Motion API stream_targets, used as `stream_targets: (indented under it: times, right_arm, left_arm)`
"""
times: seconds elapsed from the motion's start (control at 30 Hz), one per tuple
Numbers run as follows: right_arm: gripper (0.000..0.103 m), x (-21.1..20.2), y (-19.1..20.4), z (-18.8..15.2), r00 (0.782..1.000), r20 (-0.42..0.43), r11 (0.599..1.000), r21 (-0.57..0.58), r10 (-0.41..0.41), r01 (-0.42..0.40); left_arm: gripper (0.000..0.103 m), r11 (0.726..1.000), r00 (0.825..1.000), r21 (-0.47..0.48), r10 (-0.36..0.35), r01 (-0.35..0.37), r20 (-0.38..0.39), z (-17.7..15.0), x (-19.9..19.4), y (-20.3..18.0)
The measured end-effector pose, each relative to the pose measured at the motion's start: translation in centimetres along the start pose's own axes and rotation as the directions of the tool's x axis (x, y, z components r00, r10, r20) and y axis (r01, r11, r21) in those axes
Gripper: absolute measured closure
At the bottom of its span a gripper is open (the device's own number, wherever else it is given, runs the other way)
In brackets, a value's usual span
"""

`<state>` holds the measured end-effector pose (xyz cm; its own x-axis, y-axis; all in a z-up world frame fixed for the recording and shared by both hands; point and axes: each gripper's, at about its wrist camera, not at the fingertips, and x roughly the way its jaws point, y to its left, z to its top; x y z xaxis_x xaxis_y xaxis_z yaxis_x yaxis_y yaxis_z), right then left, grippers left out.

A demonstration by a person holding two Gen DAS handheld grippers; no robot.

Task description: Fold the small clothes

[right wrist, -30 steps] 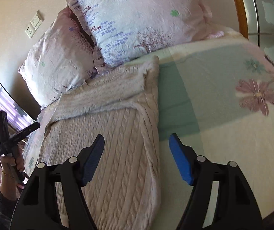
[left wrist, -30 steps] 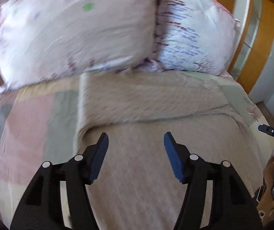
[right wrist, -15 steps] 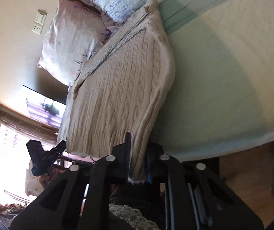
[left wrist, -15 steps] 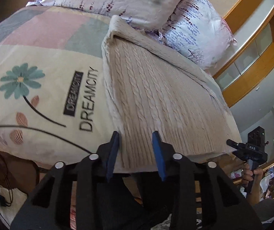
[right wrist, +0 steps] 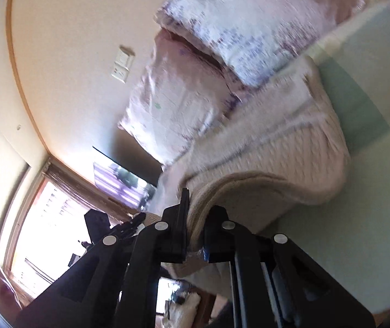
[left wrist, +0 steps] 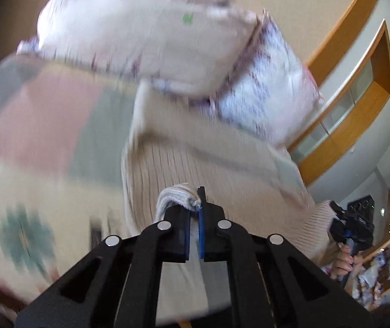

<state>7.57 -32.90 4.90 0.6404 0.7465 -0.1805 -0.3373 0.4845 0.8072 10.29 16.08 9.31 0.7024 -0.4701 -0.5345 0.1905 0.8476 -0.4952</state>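
A beige cable-knit sweater (left wrist: pixel 195 164) lies on the bed, its far end up against the pillows. My left gripper (left wrist: pixel 193 213) is shut on the sweater's near hem, with a bunch of knit pinched between the jaws and lifted. My right gripper (right wrist: pixel 195 218) is shut on the other near corner of the sweater (right wrist: pixel 277 147), whose edge curls up off the sheet. The right gripper also shows at the right edge of the left wrist view (left wrist: pixel 350 227), and the left gripper at the left of the right wrist view (right wrist: pixel 113 227). Both views are motion-blurred.
Two floral pillows (left wrist: pixel 151 35) (right wrist: pixel 249 22) lean at the head of the bed. A patterned bedsheet (left wrist: pixel 44 136) (right wrist: pixel 372 191) surrounds the sweater. A wooden-framed cabinet (left wrist: pixel 359 90) stands to the right; a window (right wrist: pixel 44 232) and a wall switch (right wrist: pixel 122 64) lie to the left.
Both grippers closed on the sweater's near hem at the bed's edge, then lifted it and carried it forward toward the pillows. The hem now rises off the sheet.
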Motion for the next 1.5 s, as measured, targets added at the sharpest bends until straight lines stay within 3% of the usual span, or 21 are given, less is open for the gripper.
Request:
stream_targets:
  times: [0.17, 0.27, 0.33, 0.37, 0.4, 0.43, 0.47, 0.5, 0.53, 0.63, 0.73, 0.8, 0.87, 0.93, 1.03, 1.07, 1.13, 1.23, 1.37, 1.43, 1.5]
  right_arm:
    - [0.095, 4.2, -1.9, 9.9, 0.985, 0.174, 1.000, 0.023, 0.003, -0.007]
    - [0.095, 8.2, -5.7, 14.4, 0.969, 0.229, 0.991, 0.119, -0.092, 0.066]
    - [0.092, 11.3, -8.1, 16.4, 0.959, 0.214, 0.976, 0.151, -0.187, 0.157]
    - [0.082, 12.9, -9.5, 17.1, 0.952, 0.175, 0.961, 0.161, -0.252, 0.224]
    - [0.062, 13.8, -10.7, 17.5, 0.947, 0.131, 0.946, 0.183, -0.292, 0.266]
    - [0.049, 13.9, -11.5, 17.5, 0.951, 0.111, 0.942, 0.215, -0.287, 0.259]
    - [0.024, 13.2, -11.9, 17.2, 0.959, 0.128, 0.949, 0.226, -0.254, 0.221]
    - [0.013, 12.1, -11.8, 17.0, 0.955, 0.177, 0.959, 0.195, -0.239, 0.204]
    - [0.013, 11.1, -11.5, 16.8, 0.943, 0.221, 0.964, 0.156, -0.248, 0.216]
    - [0.013, 8.9, -11.6, 16.0, 0.919, 0.303, 0.968, 0.073, -0.252, 0.241]
    - [0.013, 8.9, -12.7, 16.1, 0.925, 0.287, 0.969, 0.098, -0.247, 0.228]
    - [0.013, 9.2, -13.2, 16.2, 0.935, 0.260, 0.970, 0.108, -0.241, 0.220]
    - [0.013, 9.5, -13.4, 16.2, 0.935, 0.254, 0.969, 0.100, -0.245, 0.227]
    - [0.013, 9.2, -13.6, 16.2, 0.940, 0.250, 0.972, 0.099, -0.231, 0.212]
    - [0.013, 8.7, -14.2, 16.3, 0.949, 0.256, 0.979, 0.134, -0.185, 0.155]
    - [0.013, 8.5, -14.6, 16.4, 0.952, 0.257, 0.979, 0.161, -0.164, 0.125]
    - [0.013, 8.0, -15.2, 16.6, 0.955, 0.264, 0.975, 0.207, -0.138, 0.084]
    - [0.013, 6.6, -15.3, 17.1, 0.945, 0.296, 0.972, 0.222, -0.142, 0.077]
    - [0.014, 4.2, -14.2, 17.8, 0.918, 0.355, 0.977, 0.179, -0.175, 0.117]
    - [0.014, 3.4, -14.0, 17.9, 0.909, 0.368, 0.976, 0.164, -0.198, 0.146]
    - [0.014, 2.6, -14.1, 18.2, 0.899, 0.365, 0.968, 0.155, -0.240, 0.196]
  left_arm:
    - [0.099, 0.986, 0.985, 0.098, 0.123, -0.135, 0.124, 10.8, 6.3, -1.0]
    - [0.099, 0.974, 0.978, 0.119, 0.179, -0.192, 0.112, 14.5, 12.6, -0.9]
    - [0.092, 0.970, 0.974, 0.096, 0.222, -0.225, 0.039, 15.8, 17.7, 0.1]
    - [0.080, 0.965, 0.968, 0.078, 0.249, -0.249, 0.011, 15.9, 19.2, 0.6]
    - [0.072, 0.965, 0.967, 0.067, 0.254, -0.253, -0.005, 15.4, 19.6, 1.2]
    - [0.055, 0.969, 0.971, 0.063, 0.239, -0.238, 0.001, 15.2, 19.2, 1.6]
    - [0.033, 0.970, 0.972, 0.072, 0.233, -0.234, 0.027, 14.8, 18.1, 1.9]
    - [0.022, 0.967, 0.970, 0.084, 0.237, -0.241, 0.056, 14.3, 17.0, 2.3]
    - [0.014, 0.966, 0.970, 0.095, 0.235, -0.241, 0.064, 14.0, 16.2, 2.8]
    - [0.015, 0.977, 0.977, 0.043, 0.212, -0.210, -0.039, 12.7, 15.3, 5.9]
    - [0.035, 0.986, 0.980, -0.090, 0.123, -0.139, -0.158, 11.2, 16.4, 9.1]
    - [0.041, 0.980, 0.981, -0.186, 0.027, -0.063, -0.192, 10.2, 17.2, 10.5]
    - [0.049, 0.969, 0.977, -0.247, -0.047, -0.007, -0.209, 9.3, 18.2, 11.0]
    - [0.050, 0.969, 0.980, -0.249, -0.060, 0.011, -0.190, 8.8, 18.7, 10.7]
    - [0.077, 0.951, 0.978, -0.307, -0.079, 0.017, -0.191, 8.3, 19.6, 11.0]
    - [0.081, 0.935, 0.973, -0.354, -0.112, 0.034, -0.202, 8.2, 20.0, 11.4]
    - [0.084, 0.926, 0.974, -0.375, -0.119, 0.038, -0.194, 8.8, 19.8, 10.8]
    - [0.085, 0.940, 0.972, -0.309, -0.193, 0.143, -0.136, 11.2, 18.6, 4.9]
    - [0.086, 0.924, 0.924, -0.171, -0.365, 0.343, -0.118, 13.6, 21.5, -7.2]
    - [0.085, 0.881, 0.866, -0.156, -0.469, 0.447, -0.171, 13.1, 25.6, -13.1]
    - [0.077, 0.803, 0.768, -0.250, -0.593, 0.541, -0.242, 11.6, 31.1, -17.4]
